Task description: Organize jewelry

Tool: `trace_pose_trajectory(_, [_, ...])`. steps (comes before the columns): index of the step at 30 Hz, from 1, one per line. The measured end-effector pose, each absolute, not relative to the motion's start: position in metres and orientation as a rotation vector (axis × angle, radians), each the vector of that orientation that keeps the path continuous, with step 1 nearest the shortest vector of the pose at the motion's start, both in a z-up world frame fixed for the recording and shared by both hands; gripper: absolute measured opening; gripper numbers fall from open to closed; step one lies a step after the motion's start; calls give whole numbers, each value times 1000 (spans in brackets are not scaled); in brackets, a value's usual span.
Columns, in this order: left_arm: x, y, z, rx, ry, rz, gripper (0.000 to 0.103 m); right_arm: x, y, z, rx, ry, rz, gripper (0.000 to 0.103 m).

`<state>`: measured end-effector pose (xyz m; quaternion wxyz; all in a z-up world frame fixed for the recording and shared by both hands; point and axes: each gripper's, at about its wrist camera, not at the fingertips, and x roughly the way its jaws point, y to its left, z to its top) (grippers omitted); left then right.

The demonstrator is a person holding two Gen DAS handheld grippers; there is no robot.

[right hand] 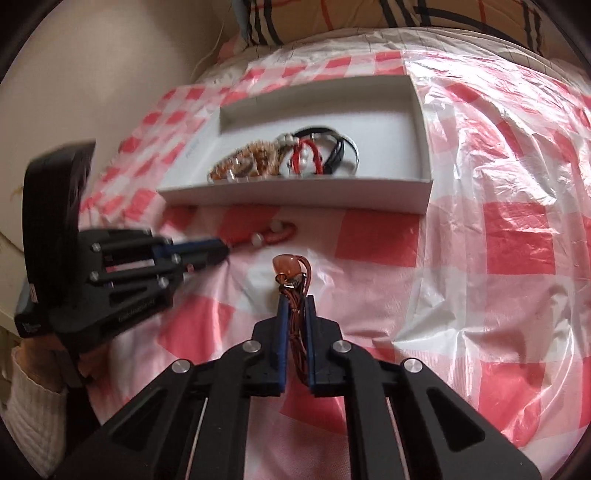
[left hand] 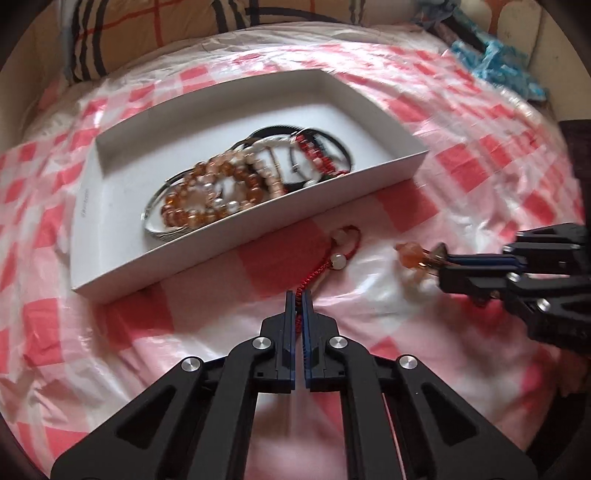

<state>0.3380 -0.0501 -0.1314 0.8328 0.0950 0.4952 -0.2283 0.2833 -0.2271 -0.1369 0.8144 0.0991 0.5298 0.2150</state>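
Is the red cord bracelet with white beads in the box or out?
Out. The red cord bracelet lies on the checkered cover in front of the white box, one end pinched in the left gripper.

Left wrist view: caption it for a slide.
Left claw shut on red cord bracelet beside white jewelry box.

surface: checked plastic sheet (left hand: 461, 155) over bed | on it: white box (left hand: 236, 258), red cord bracelet (left hand: 334, 258)

White box (left hand: 110, 229), red-white checked cloth (left hand: 461, 122) (pillow (left hand: 147, 33) plaid).
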Motion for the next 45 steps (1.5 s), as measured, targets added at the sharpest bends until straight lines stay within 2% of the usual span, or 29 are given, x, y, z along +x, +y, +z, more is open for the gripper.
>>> trace_pose_trajectory(5, [334,-40,-107,75,975,-595,3,288,-243,-120,350,1039,479,9])
trace_pose_trajectory(9, [328,-27,-77,-50,838,-652,3,287,-248,-101,398,932,502,9])
trace_pose_trajectory(19, [350,-4,-51,-222,645,-488,3,320,-199,-71,329,715,500,9])
trace_pose_trajectory(20, [356,0,-53,-234,644,-460,3,327,-194,-71,309,705,485,11])
trace_pose_trajectory(22, [366,4,-64,-228,690,-387,4,344,-188,-80,295,741,429,40])
trace_pose_trajectory(23, [369,5,-70,-211,715,-366,6,349,-189,-86,309,753,416,49])
trace_pose_trajectory(24, [371,4,-74,-185,737,-341,6,352,-191,-91,322,770,403,49])
trace_pose_trajectory(27, [372,-3,-80,-93,764,-279,16,348,-194,-93,271,782,368,49])
trace_pose_trajectory(28, [370,-6,-81,-66,762,-267,22,346,-196,-92,263,779,355,49])
trace_pose_trajectory(29, [368,-9,-81,-39,757,-254,36,344,-198,-92,262,780,343,52])
trace_pose_trajectory(30, [363,-13,-80,3,745,-232,43,341,-200,-91,259,783,330,59])
trace_pose_trajectory(31, [358,-16,-79,40,729,-209,55,338,-202,-91,250,790,314,64])
trace_pose_trajectory(32, [351,-19,-77,92,705,-178,61,334,-203,-91,237,800,297,72])
trace_pose_trajectory(34, [336,-23,-72,157,682,-151,68,323,-204,-90,205,822,275,74])
trace_pose_trajectory(38, [311,-28,-56,202,676,-119,84,297,-209,-80,176,823,235,89])
trace_pose_trajectory(40, [292,-29,-47,183,674,-127,90,276,-211,-76,177,822,222,92])
trace_pose_trajectory(45, [232,-39,-35,240,707,-141,94,215,-220,-73,181,841,196,95])
